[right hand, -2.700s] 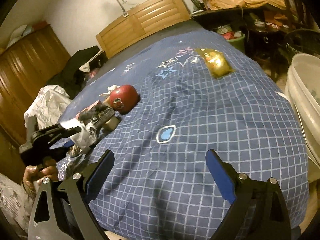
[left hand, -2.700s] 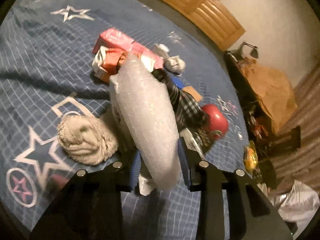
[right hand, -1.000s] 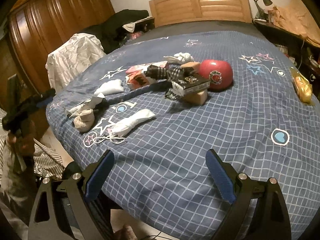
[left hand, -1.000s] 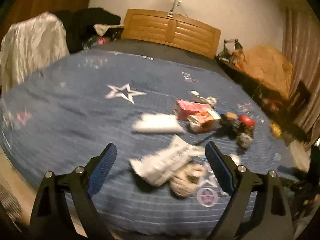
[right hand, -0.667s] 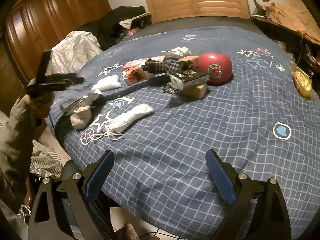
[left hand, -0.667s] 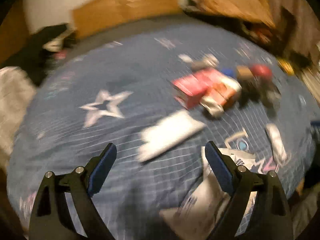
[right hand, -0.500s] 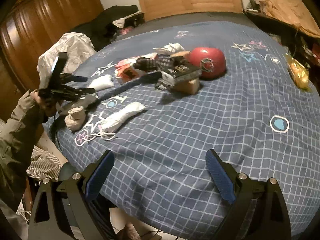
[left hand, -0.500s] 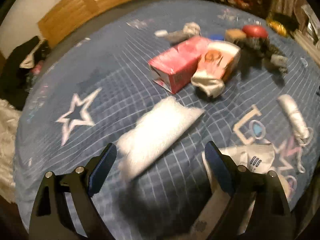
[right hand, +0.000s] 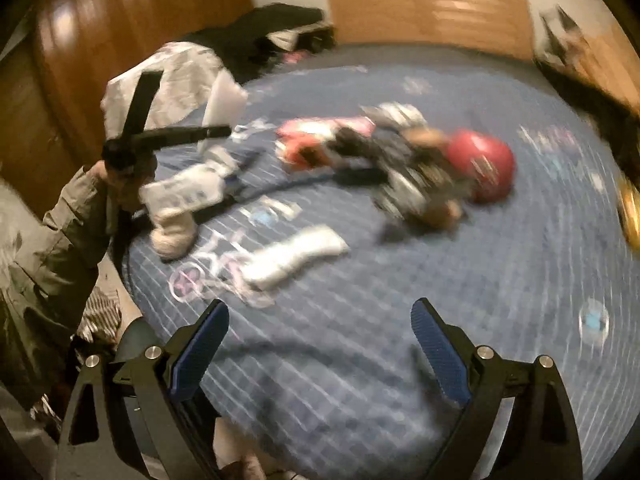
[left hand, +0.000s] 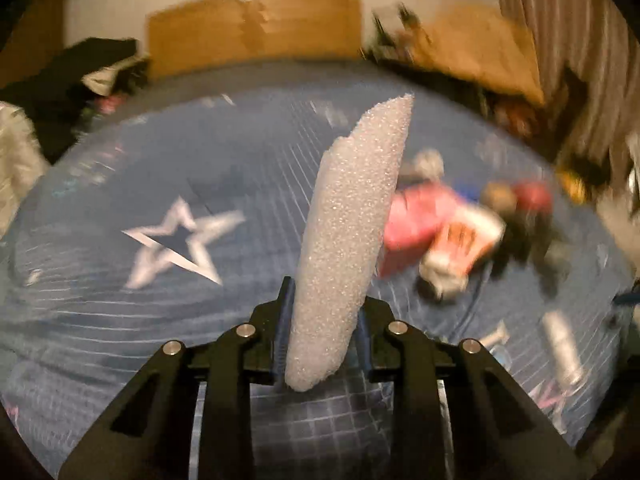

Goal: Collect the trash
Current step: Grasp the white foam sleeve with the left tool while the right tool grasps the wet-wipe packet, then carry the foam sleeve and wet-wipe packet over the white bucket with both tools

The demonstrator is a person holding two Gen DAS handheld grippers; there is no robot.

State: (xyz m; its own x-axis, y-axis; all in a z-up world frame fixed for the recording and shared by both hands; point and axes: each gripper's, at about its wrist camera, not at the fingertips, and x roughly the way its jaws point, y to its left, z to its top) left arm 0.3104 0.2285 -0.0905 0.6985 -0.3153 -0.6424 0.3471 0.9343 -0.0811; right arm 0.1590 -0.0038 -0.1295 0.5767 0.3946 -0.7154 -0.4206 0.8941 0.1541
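Observation:
My left gripper (left hand: 322, 316) is shut on a long white foam sheet (left hand: 344, 236) and holds it upright above the blue bed cover (left hand: 120, 312). In the right wrist view the left gripper (right hand: 218, 132) shows at the left with the foam sheet (right hand: 224, 106) standing up from it. My right gripper (right hand: 320, 340) is open and empty above the near edge of the bed. On the bed lie a pink carton (left hand: 420, 220), an orange and white wrapper (left hand: 464, 240), a white rolled bag (right hand: 296, 256), a printed paper piece (right hand: 184, 194) and a beige wad (right hand: 174, 236).
A red ball (right hand: 482, 164) lies beside a dark checked cloth and a book (right hand: 408, 176). A yellow packet (right hand: 630, 212) is at the bed's right edge. A wooden headboard (right hand: 432, 16) stands at the back, a wardrobe (right hand: 100, 40) on the left, with clothes piled beside it.
My left gripper was open above the foam sheet lying on the bed; now it is shut on it and has lifted it. The right gripper stays open and has shifted slightly.

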